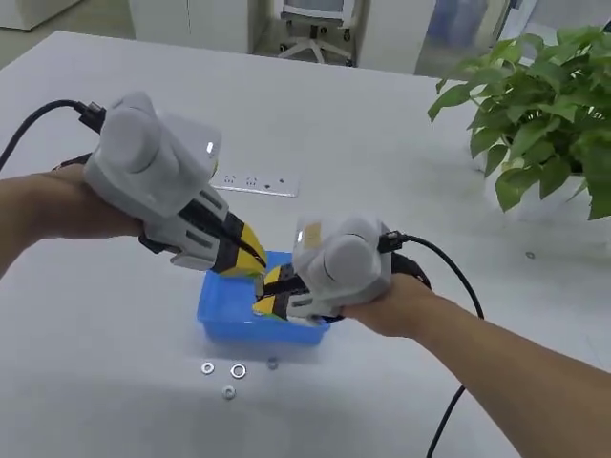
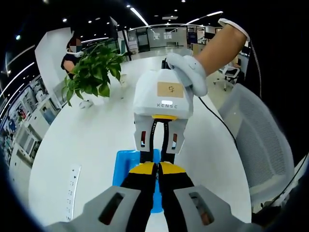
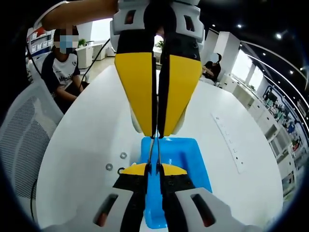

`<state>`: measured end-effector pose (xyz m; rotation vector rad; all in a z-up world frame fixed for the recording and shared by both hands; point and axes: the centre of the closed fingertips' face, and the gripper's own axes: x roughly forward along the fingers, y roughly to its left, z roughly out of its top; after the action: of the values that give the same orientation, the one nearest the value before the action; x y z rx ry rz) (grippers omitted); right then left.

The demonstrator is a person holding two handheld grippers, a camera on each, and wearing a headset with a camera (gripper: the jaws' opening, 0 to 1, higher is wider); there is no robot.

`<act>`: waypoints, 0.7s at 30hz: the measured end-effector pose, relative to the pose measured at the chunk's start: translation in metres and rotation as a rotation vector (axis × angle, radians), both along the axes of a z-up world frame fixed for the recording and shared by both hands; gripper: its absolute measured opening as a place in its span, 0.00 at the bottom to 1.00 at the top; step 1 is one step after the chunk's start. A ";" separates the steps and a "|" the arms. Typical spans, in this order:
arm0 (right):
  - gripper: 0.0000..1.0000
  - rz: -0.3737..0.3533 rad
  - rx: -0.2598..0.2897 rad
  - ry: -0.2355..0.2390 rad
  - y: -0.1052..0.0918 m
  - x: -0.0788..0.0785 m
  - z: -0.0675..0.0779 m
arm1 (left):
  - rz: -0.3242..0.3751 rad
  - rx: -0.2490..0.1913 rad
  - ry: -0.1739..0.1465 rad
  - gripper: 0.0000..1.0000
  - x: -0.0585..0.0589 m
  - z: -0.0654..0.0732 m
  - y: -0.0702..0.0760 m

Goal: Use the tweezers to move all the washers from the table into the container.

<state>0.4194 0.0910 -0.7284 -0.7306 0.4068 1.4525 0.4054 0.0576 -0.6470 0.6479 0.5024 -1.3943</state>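
Note:
Thin metal tweezers [image 3: 153,147] run between the two grippers above a blue container [image 1: 221,320]. My left gripper [image 1: 256,262] comes in from the left, its yellow jaws shut on the tweezers' upper part. My right gripper [image 1: 266,292] faces it from the right, jaws shut on the lower part [image 3: 147,169]. In the left gripper view my left gripper [image 2: 158,167] meets the right one nose to nose over the container [image 2: 123,166]. Several small washers [image 1: 238,370] lie on the white table just in front of the container, and again in the right gripper view as washers [image 3: 123,155].
A white power strip [image 1: 256,182] lies behind the container. A potted plant [image 1: 539,105] stands at the table's right. A black cable [image 1: 456,286] trails from the right gripper. An office chair [image 1: 315,29] stands beyond the far edge. People sit nearby [image 3: 63,63].

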 end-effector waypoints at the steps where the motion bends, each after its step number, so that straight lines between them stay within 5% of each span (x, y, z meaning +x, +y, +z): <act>1: 0.11 0.001 0.000 0.000 0.000 -0.002 0.000 | 0.000 0.000 0.002 0.06 -0.003 0.000 0.000; 21: 0.11 0.033 -0.013 0.040 0.008 -0.045 -0.022 | 0.012 0.012 0.041 0.06 -0.041 -0.021 0.008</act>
<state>0.3742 0.0992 -0.7500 -0.7223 0.4372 1.4987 0.3641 0.0655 -0.6679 0.6269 0.5466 -1.3966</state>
